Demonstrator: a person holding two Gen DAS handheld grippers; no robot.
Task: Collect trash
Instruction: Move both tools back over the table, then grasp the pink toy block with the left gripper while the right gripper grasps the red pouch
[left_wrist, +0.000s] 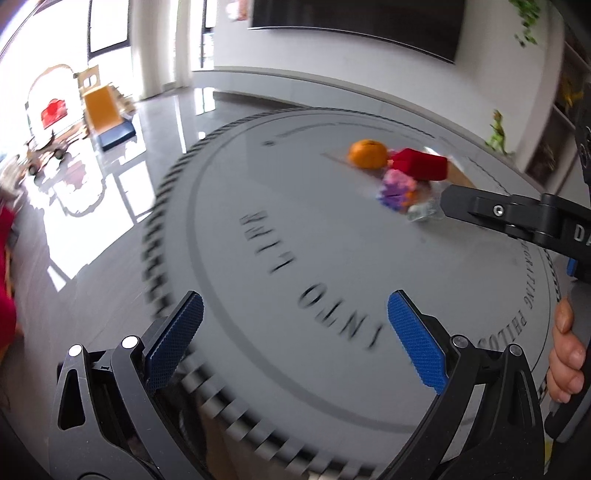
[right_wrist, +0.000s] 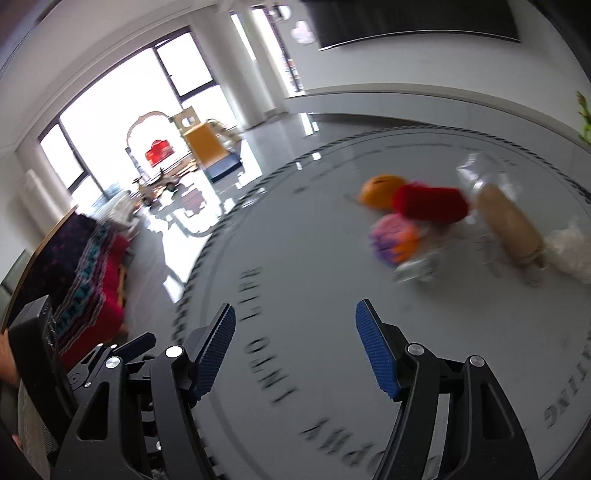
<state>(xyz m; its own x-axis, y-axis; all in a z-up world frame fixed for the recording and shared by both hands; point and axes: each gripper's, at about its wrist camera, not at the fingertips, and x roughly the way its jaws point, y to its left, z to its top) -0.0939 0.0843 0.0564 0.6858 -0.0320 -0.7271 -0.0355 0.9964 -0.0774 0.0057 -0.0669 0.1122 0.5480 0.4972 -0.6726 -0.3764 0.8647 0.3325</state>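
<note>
A pile of litter lies on the far right part of a round grey table (left_wrist: 332, 258). It holds an orange (left_wrist: 367, 153), a red box (left_wrist: 419, 164), a purple and pink wrapper (left_wrist: 397, 188) and crumpled clear film (left_wrist: 424, 213). The right wrist view shows the same orange (right_wrist: 382, 190), red box (right_wrist: 430, 203) and wrapper (right_wrist: 395, 242), plus a clear bottle with a brown label (right_wrist: 506, 218) and white tissue (right_wrist: 572, 251). My left gripper (left_wrist: 295, 325) is open and empty over the near rim. My right gripper (right_wrist: 295, 343) is open and empty, short of the pile.
The table (right_wrist: 314, 295) bears dark lettering and a rope-pattern rim. Glossy floor lies beyond it, with a yellow toy slide (left_wrist: 103, 110) by the windows. A red patterned cloth (right_wrist: 88, 266) sits at the left. A dark screen (left_wrist: 354, 26) hangs on the far wall, with shelves and plants (left_wrist: 498, 129) at the right.
</note>
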